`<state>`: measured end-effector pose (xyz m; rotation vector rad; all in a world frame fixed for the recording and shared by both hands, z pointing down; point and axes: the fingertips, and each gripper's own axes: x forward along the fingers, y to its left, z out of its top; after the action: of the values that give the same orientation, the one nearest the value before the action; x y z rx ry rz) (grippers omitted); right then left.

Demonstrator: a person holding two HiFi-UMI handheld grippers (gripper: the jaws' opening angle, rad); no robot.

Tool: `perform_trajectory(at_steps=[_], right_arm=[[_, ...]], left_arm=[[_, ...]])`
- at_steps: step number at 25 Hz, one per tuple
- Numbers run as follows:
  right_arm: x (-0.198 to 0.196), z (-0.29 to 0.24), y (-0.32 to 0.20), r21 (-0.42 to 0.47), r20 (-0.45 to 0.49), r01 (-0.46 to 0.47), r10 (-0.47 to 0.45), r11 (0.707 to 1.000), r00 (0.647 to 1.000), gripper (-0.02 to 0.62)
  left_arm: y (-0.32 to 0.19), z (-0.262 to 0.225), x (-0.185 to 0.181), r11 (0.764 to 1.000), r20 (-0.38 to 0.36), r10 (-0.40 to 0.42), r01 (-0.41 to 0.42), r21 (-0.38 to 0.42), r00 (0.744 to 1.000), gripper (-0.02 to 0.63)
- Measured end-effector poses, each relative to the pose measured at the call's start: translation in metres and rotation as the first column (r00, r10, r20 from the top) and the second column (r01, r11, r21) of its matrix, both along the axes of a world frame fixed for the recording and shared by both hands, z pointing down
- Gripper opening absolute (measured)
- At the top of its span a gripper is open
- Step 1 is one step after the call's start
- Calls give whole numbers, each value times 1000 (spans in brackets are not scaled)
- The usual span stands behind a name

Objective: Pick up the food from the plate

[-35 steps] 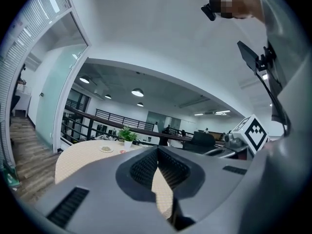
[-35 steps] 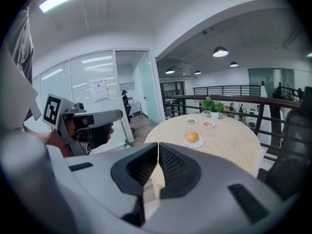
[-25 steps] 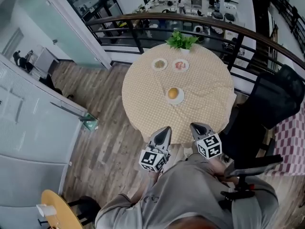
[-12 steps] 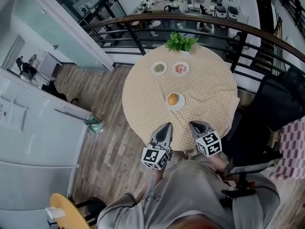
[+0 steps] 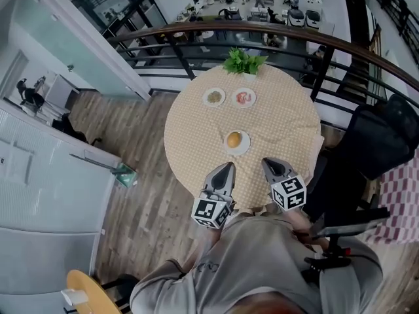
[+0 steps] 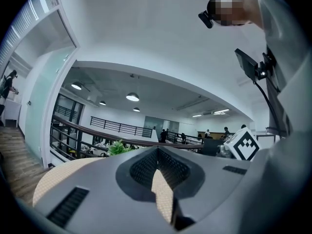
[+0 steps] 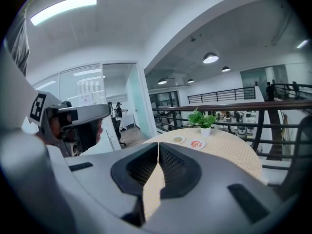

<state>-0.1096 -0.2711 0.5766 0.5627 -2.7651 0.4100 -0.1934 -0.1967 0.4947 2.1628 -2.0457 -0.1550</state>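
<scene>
A round table (image 5: 275, 120) with a beige checked cloth carries three small white plates. The nearest plate (image 5: 243, 148) holds an orange-yellow piece of food (image 5: 233, 139). Two farther plates hold greenish food (image 5: 214, 97) and reddish food (image 5: 244, 97); both also show in the right gripper view, the greenish one (image 7: 178, 140) left of the reddish one (image 7: 197, 144). My left gripper (image 5: 227, 169) and right gripper (image 5: 268, 164) hover at the table's near edge, both shut and empty, short of the nearest plate. In the left gripper view the left gripper (image 6: 157, 151) has its jaws meeting.
A potted green plant (image 5: 241, 61) stands at the table's far edge. A curved dark railing (image 5: 314, 34) runs behind the table. A black chair (image 5: 376, 142) sits to the right. Wood floor (image 5: 141, 175) lies left of the table, beside a glass partition (image 5: 59, 34).
The view has shifted slightly; the table and plates sit a little lower and nearer. Both grippers keep their place at the table's near edge, still shut.
</scene>
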Motion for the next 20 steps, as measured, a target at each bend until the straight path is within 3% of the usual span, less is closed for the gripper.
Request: perform_trajectory(at_steps=[5, 13, 16, 17, 18, 20], right_arm=[[-4, -24, 6, 23, 50, -14, 13, 1000, 999, 15], [-2, -25, 2, 20, 42, -31, 30, 999, 999, 15], [-2, -22, 3, 28, 26, -23, 22, 999, 999, 15], [-1, -21, 4, 27, 22, -23, 22, 999, 1000, 15], [-1, -21, 5, 25, 18, -25, 25, 999, 1000, 15], [-2, -22, 6, 21, 17, -30, 30, 999, 999, 15]], left_arm=[[6, -6, -12, 1000, 15, 6, -6, 14, 1000, 11], [-4, -7, -15, 1000, 6, 0, 0, 21, 1000, 11], [-5, -2, -20, 998, 52, -58, 57, 12, 997, 11], [-7, 1, -22, 997, 100, -76, 78, -10, 992, 187], [-11, 5, -22, 996, 152, -72, 80, -44, 986, 461], [-15, 10, -20, 994, 209, -45, 65, -87, 977, 468]])
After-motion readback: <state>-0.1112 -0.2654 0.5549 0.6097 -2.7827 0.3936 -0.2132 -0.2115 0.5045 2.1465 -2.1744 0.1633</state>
